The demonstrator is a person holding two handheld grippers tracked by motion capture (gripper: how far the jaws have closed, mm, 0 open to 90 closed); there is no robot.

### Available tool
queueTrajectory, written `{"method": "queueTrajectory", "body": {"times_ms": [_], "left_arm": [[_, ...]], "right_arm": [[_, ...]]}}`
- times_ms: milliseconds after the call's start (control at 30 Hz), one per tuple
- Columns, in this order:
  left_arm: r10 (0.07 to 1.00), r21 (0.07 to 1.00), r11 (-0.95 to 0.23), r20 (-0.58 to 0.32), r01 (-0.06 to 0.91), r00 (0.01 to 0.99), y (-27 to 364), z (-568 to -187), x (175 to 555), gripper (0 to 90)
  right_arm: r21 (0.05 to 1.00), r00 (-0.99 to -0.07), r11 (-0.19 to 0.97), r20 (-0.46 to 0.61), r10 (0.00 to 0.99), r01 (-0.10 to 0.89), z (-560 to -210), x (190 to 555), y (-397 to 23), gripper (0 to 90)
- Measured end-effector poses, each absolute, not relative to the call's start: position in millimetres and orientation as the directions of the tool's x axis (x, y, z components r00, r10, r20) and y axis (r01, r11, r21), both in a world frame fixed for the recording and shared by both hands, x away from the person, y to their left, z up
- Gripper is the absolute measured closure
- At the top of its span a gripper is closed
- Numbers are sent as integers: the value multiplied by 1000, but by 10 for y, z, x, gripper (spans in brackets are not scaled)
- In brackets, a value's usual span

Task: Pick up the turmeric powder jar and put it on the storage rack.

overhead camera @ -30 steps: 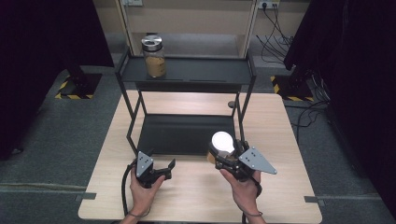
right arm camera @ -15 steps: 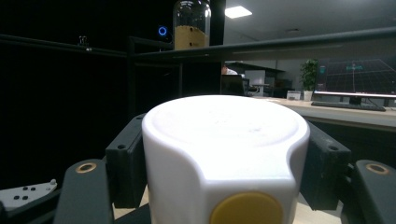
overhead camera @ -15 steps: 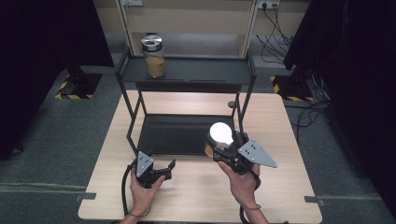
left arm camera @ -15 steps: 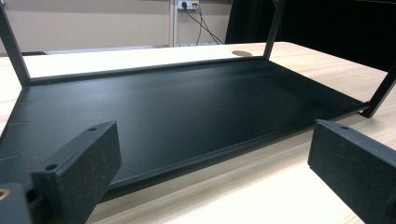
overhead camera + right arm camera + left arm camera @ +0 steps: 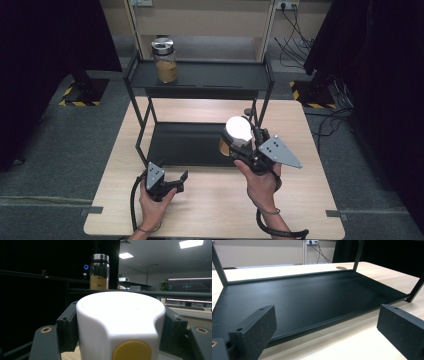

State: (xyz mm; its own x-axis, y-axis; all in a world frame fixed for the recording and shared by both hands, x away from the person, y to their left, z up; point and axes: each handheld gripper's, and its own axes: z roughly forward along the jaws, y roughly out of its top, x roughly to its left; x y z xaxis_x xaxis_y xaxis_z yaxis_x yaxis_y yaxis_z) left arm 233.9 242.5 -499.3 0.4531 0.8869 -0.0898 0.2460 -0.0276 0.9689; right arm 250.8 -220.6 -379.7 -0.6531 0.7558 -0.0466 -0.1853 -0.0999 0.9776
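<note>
My right gripper (image 5: 239, 145) is shut on a white-lidded jar (image 5: 237, 134), held up over the right part of the rack's lower shelf (image 5: 185, 145). In the right gripper view the white lid (image 5: 120, 315) with a yellow button sits pressed between both jaws. A glass jar with a steel lid (image 5: 164, 60) and brown contents stands on the left of the upper shelf (image 5: 215, 77); it also rises behind the lid as the glass jar (image 5: 99, 271). My left gripper (image 5: 180, 181) rests on the table, open, jaws empty and facing the black lower shelf (image 5: 307, 300).
The black two-tier rack stands on a light wooden table (image 5: 300, 125). A small round disc (image 5: 247, 111) lies on the table behind the rack's right leg. Cables trail from both grippers toward the front edge.
My right gripper has lifted the white-lidded jar upward and a little farther from the person. The left gripper has stayed where it was.
</note>
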Motion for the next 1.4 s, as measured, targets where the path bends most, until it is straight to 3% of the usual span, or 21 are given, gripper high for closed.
{"method": "queueTrajectory", "body": {"times_ms": [1400], "left_arm": [[885,969,-35,-83,243,459,2419,-4992,2343,21]], "right_arm": [[953,-655,-110,-108,748,-284,-3041,2745,-1984,311]]}}
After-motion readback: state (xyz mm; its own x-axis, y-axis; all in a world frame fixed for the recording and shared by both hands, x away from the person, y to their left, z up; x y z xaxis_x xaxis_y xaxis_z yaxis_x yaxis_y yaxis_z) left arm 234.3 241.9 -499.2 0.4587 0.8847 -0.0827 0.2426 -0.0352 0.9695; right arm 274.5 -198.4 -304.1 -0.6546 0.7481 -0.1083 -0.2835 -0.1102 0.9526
